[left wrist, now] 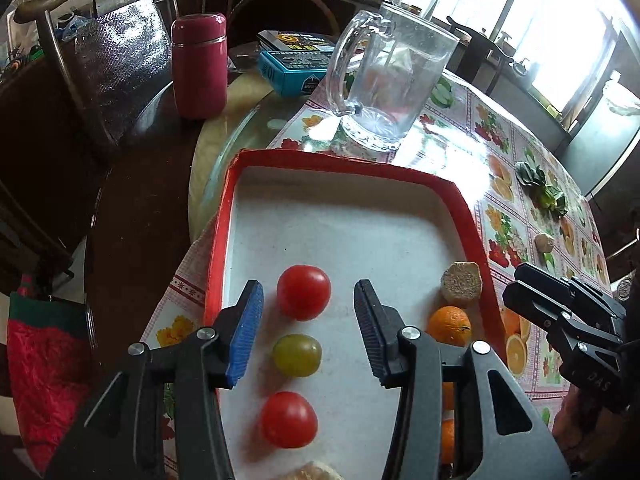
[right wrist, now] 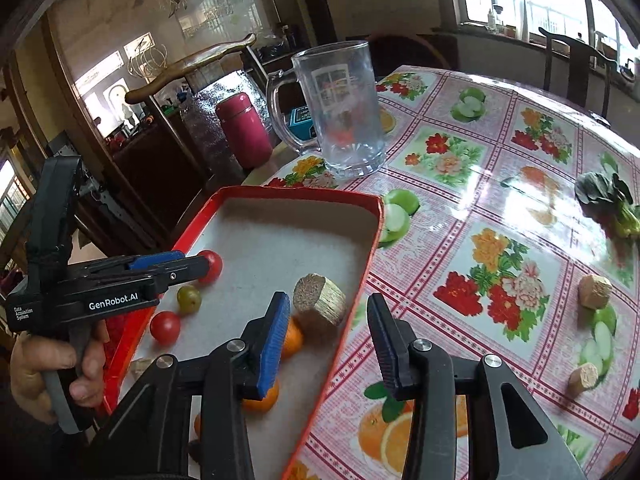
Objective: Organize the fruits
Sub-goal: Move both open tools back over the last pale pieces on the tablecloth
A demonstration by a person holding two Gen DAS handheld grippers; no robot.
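The left tool point(left wrist: 308, 334) is held open and empty over the red-rimmed tray point(left wrist: 218, 264), a red tomato point(left wrist: 303, 297) just ahead between its fingers. The right tool point(right wrist: 328, 336), likewise open and empty, straddles the tray's edge. Loose stem pieces point(right wrist: 595, 291) lie on the desk point(right wrist: 500, 128) to its right, nearer that hand.

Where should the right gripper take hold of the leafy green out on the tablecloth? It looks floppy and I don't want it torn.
Probably at the pale stalk end, not the leaves. The leafy green lies flat on the tablecloth, dark leaves fanned one way, stalks bunched at the other end. Come from above, with the right gripper's open jaws straddling the stalks crosswise.
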